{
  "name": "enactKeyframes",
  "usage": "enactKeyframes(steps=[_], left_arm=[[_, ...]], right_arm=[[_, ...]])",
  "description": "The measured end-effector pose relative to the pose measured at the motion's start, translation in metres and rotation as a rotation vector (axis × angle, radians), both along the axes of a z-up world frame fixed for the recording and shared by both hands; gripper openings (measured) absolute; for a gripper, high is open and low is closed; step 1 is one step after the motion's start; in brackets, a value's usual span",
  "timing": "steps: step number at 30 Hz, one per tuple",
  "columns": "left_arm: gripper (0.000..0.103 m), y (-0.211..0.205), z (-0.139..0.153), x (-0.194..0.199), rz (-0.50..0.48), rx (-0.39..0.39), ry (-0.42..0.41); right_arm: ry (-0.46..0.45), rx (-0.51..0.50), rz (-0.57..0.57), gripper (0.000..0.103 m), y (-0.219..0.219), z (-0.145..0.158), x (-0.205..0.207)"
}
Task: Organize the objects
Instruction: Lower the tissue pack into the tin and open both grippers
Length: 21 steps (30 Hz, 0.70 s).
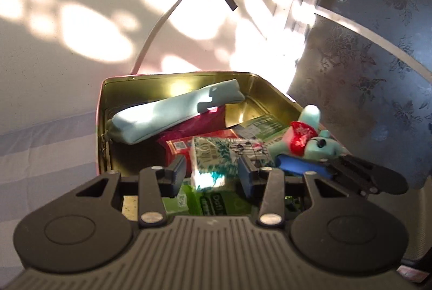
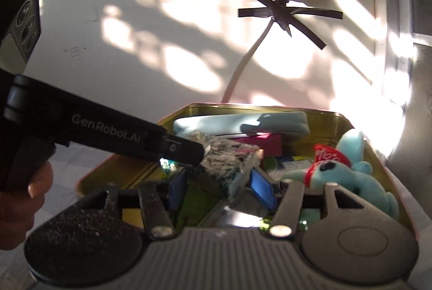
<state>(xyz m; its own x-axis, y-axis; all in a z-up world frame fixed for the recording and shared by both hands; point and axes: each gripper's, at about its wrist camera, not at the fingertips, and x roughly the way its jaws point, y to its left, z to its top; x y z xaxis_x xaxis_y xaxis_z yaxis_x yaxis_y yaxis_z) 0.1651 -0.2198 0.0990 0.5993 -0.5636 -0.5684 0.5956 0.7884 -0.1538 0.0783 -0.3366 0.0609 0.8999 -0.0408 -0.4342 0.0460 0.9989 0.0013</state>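
Left claw [image 1: 212, 170] pinched narrow on a patterned tissue pack [image 1: 216, 152], gripped by its near end and held up over the clutter in the open tin [image 1: 172, 75] just ahead. Right claw [image 2: 220, 187] roughly half open with nothing obviously pinched, parked close on the right of the left one, same pack hanging just past its tips. Can't say for sure about a pad brushing the pack. Pretty full in there already: pale blue pouch [image 1: 162, 117] leaning across the far side ahead of the left claw, magenta and red packets [image 1: 194, 125] under it, green packets [image 1: 205, 202] right below the fingers, blue plush toy [image 1: 318, 147] lying at the tin's right side, just beyond the right claw. Main worries, only guessing here: soft pack held at one end, so likely to sag, twist or slip out on a quick swing. Also two claws crowded together — easy to bump each other, or to nudge the plush up over the rim and out of the tin. Dropping the pack onto that sloped pile could send it sliding, or leave it sticking up too high. Harsh sun patches and shadows not helping with judging depth either. Better to go slow and look for a flat gap first.
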Motion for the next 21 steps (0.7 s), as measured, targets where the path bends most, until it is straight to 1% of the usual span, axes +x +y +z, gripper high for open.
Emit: enactKeyframes(steps=[1, 2, 4, 5, 7, 9, 13, 15, 21], left_arm=[[0.046, -0.003, -0.001, 0.004, 0.03, 0.023, -0.01], [0.046, -0.002, -0.002, 0.006, 0.052, 0.031, -0.013], [0.046, 0.007, -0.002, 0.004, 0.066, 0.019, -0.023], [0.047, 0.011, -0.001, 0.0, 0.074, 0.021, -0.039], [0.053, 0.018, 0.002, -0.011, 0.105, 0.045, -0.087], [0.054, 0.025, 0.007, -0.023, 0.121, 0.05, -0.121], [0.055, 0.033, 0.014, -0.046, 0.146, 0.082, -0.16], [0.058, 0.037, 0.013, -0.057, 0.16, 0.11, -0.175], [0.059, 0.054, 0.008, -0.086, 0.183, 0.143, -0.186]], right_arm=[[-0.013, -0.019, -0.053, 0.059, -0.004, -0.001, 0.002], [-0.031, -0.004, -0.081, 0.059, -0.011, -0.002, 0.002], [-0.069, 0.079, -0.085, 0.06, -0.022, -0.002, -0.006], [-0.092, 0.102, -0.094, 0.06, -0.025, -0.002, -0.012], [-0.126, 0.116, -0.109, 0.06, -0.026, 0.0, -0.022], [-0.151, 0.144, -0.103, 0.06, -0.025, 0.003, -0.032], [-0.181, 0.203, -0.093, 0.062, -0.015, 0.012, -0.055], [-0.185, 0.222, -0.084, 0.062, -0.007, 0.014, -0.068], [-0.186, 0.236, -0.082, 0.063, 0.013, 0.017, -0.097]])
